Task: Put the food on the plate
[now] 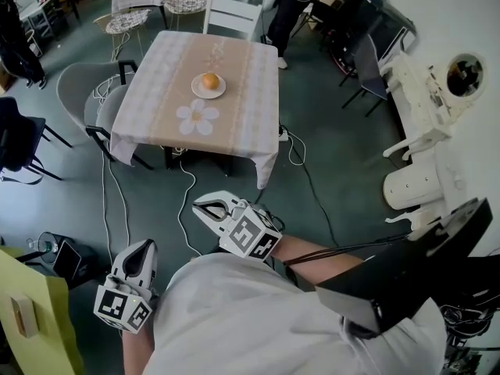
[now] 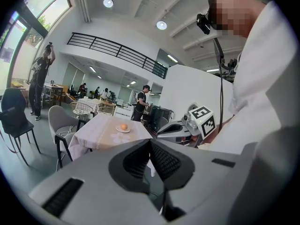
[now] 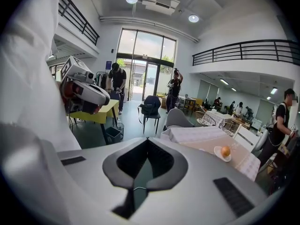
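Head view: looking steeply down at a square surface [image 1: 156, 100] under a pale checked cloth, with a round orange food item [image 1: 210, 80] sitting on a small white round plate [image 1: 198, 91] near the surface's middle (just beyond a white flower print [image 1: 197, 119]). Well short of the surface, over the dark floor [image 1: 344, 162]: left hand-held gripper [image 1: 143, 246] and right hand-held gripper [image 1: 203, 205], both empty.

Left gripper view: shows jaws pressed together, nothing between; far ahead, the same surface carrying plate and orange food.

Right gripper view: shows jaws likewise closed on nothing, aimed to one side of the surface; food resting on the plate there.
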Demonstrator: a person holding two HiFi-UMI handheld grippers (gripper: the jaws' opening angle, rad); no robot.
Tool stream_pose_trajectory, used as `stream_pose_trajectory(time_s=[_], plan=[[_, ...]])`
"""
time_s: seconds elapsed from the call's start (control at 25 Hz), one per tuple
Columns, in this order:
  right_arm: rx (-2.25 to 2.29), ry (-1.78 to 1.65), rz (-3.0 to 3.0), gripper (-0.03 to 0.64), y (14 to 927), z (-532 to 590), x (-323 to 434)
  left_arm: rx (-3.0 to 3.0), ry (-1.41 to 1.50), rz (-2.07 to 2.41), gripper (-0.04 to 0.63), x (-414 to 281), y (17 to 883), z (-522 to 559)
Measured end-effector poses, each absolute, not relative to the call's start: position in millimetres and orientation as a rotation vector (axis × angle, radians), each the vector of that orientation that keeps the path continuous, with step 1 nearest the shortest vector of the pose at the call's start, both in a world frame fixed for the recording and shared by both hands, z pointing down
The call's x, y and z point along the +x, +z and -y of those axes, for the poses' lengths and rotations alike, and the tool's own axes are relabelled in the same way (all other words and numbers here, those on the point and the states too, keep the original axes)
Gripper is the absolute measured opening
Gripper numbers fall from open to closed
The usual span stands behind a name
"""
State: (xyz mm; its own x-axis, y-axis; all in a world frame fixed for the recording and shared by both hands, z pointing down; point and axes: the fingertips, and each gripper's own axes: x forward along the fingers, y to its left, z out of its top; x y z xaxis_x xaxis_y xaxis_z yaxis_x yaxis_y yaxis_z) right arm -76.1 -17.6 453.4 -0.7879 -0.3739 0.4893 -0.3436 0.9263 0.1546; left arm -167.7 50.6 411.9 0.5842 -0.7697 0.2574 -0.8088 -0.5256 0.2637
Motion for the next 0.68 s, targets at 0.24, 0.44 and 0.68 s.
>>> stream_pose_trajectory(time_s=[0.24, 0.44, 0.68], plan=[[0.491, -0.082, 2.558, 0.012, 452.7, 18.2, -85.3, 2.45, 0.146, 1.284, 0.009, -173.9, 413.0, -48.9], [0.485, -0.077, 2.556, 0.012, 453.5, 21.8, -90.2, 2.442, 0.148, 1.278, 0.009, -178.0, 413.8, -46.0], [0.485, -0.075, 2.552, 0.012, 457.1, 28.5, -89.5, 2.448, 0.144, 1.268, 0.009, -175.1, 414.1, -38.4]])
